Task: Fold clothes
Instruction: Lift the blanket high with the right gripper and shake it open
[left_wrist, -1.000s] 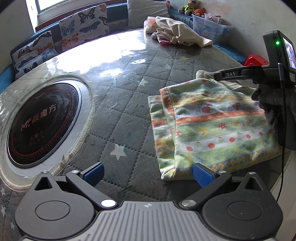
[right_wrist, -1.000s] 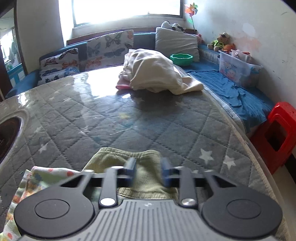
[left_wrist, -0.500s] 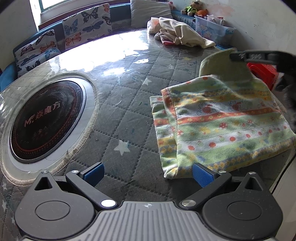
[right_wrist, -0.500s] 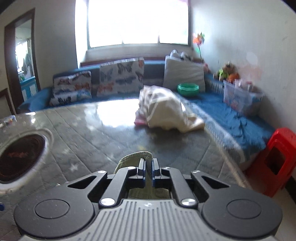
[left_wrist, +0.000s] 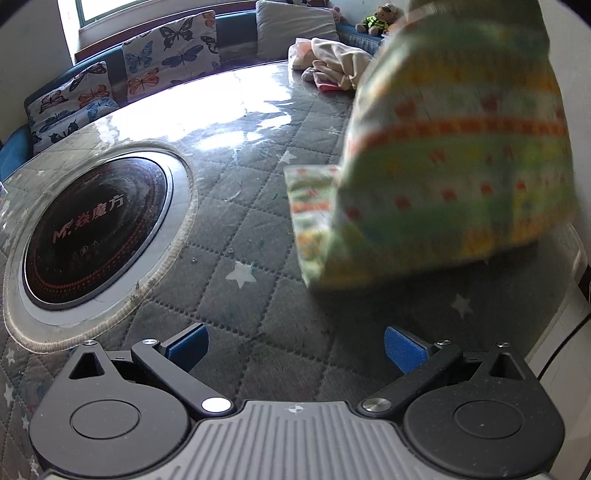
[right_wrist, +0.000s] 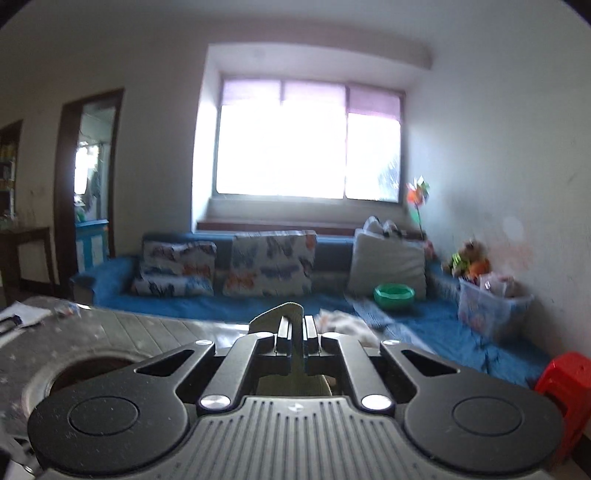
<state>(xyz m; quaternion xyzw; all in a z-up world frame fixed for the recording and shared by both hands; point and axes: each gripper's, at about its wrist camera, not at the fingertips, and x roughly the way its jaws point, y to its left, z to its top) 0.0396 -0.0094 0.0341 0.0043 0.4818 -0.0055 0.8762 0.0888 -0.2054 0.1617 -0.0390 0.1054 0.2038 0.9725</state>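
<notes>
The striped garment (left_wrist: 454, 155), a soft green cloth banded in orange, yellow and white with small red figures, hangs lifted over the right side of the round table (left_wrist: 258, 266), its upper part raised high and blurred while a lower flap near the table's middle looks to lie on the quilted grey cover. In the right wrist view, the right gripper (right_wrist: 296, 338) has its jaws pressed together on a plain olive-green edge of that cloth, which pokes up in a small fold between and above the black fingertips. The gripper points nearly level toward the window (right_wrist: 306, 144) and the blue sofa (right_wrist: 258, 306). The left gripper (left_wrist: 295, 345) hangs over the near edge of the table with its blue pads (left_wrist: 186, 343) spread wide and nothing between them, only the star-printed cover below. A large dark round hotplate (left_wrist: 92, 232) with lettering sits set into the left part of the table. Toward the far edge lies a heap of pale cream and pink clothes (left_wrist: 328, 68). Beyond the table, butterfly-print cushions (left_wrist: 170, 51) lean along the sofa back. A green bowl (right_wrist: 393, 295) rests on the sofa seat, a clear plastic bin (right_wrist: 487, 310) stands by the right wall, and a red stool (right_wrist: 565, 384) stands on the floor at the right.
</notes>
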